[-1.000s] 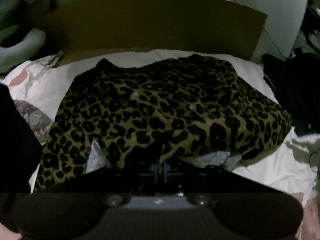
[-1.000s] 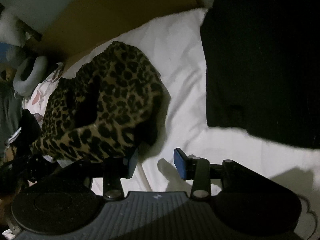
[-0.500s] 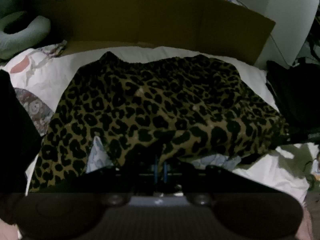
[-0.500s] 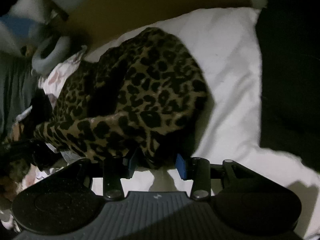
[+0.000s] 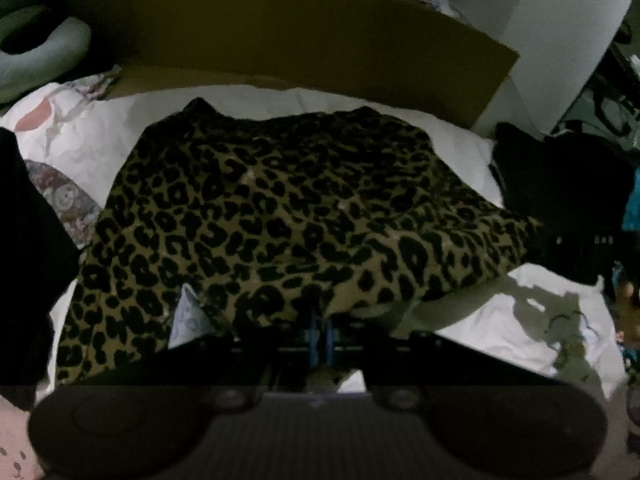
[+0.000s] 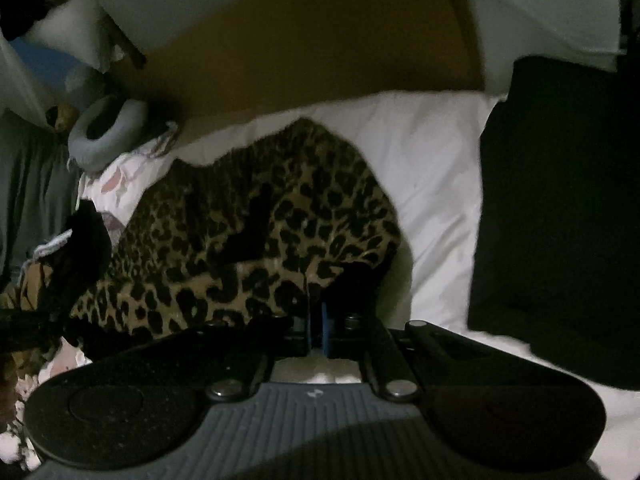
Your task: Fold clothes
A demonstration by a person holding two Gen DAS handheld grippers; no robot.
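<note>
A leopard-print garment [image 5: 280, 216] lies spread over the white bed sheet [image 5: 520, 320], filling the middle of the left wrist view. My left gripper [image 5: 319, 330] is shut on its near hem, blue pads pressed together with cloth between them. In the right wrist view the same leopard-print garment [image 6: 248, 248] bunches up toward the left. My right gripper [image 6: 316, 320] is shut on the garment's near right edge, the pads almost touching.
A brown cardboard sheet [image 5: 304, 28] stands along the far edge of the bed. A black garment [image 6: 560, 208] lies on the sheet to the right. A grey ring pillow [image 6: 108, 128] and patterned bedding [image 5: 56, 128] sit at the far left.
My right gripper moved left onto the garment's edge and closed on it; one second ago it stood open beside the cloth. The left gripper stays clamped on the hem.
</note>
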